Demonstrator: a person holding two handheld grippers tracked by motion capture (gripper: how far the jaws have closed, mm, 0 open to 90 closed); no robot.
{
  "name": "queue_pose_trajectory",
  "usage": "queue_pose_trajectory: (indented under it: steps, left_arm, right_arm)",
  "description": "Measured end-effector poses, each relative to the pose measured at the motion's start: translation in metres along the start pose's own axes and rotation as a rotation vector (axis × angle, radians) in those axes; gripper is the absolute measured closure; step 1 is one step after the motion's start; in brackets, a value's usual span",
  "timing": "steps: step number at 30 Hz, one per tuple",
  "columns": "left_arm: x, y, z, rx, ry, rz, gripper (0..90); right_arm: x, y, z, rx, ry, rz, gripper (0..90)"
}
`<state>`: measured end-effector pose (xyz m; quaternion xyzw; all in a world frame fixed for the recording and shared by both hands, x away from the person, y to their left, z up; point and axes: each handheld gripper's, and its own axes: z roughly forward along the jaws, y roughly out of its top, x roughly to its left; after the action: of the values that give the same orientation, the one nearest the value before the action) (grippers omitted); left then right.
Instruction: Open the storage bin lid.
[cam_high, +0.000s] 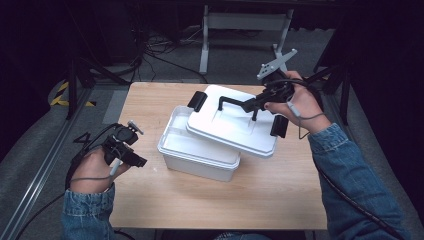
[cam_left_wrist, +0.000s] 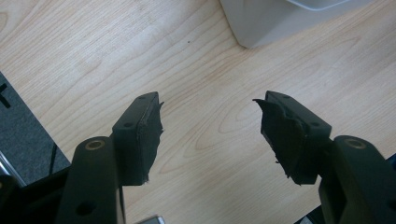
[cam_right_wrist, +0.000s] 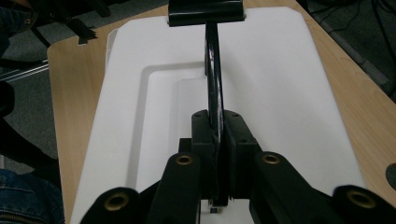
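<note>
In the high view, the white lid (cam_high: 235, 125) hangs tilted over the white box (cam_high: 197, 150), hiding part of the box, on the wooden table (cam_high: 280, 195). The right gripper (cam_high: 250, 105) pinches the black handle (cam_high: 235, 101). In the left gripper view, the left gripper (cam_left_wrist: 208, 123) has its jaws spread over bare wood, the box corner cut off at top. In the right gripper view, the jaws press on the handle.

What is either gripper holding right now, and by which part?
The right gripper is shut on the black carry handle of the white plastic lid, lifted askew over the white plastic box. The left gripper is open, holding nothing.
</note>
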<state>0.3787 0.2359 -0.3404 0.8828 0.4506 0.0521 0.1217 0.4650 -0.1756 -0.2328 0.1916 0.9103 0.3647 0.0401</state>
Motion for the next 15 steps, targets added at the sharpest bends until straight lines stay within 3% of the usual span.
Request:
queue_pose_trajectory:
  steps: [14,15]
  left_arm:
    - [0.001,0.001,0.001,0.001,-0.003,0.002,38.2]
    - [0.000,0.001,0.001,0.003,-0.014,-0.013,38.3]
  right_arm:
    - [-0.017,-0.036,-0.033,0.003,-0.067,0.080,84.7]
    - [-0.018,-0.038,-0.035,0.003,-0.073,0.084,84.7]
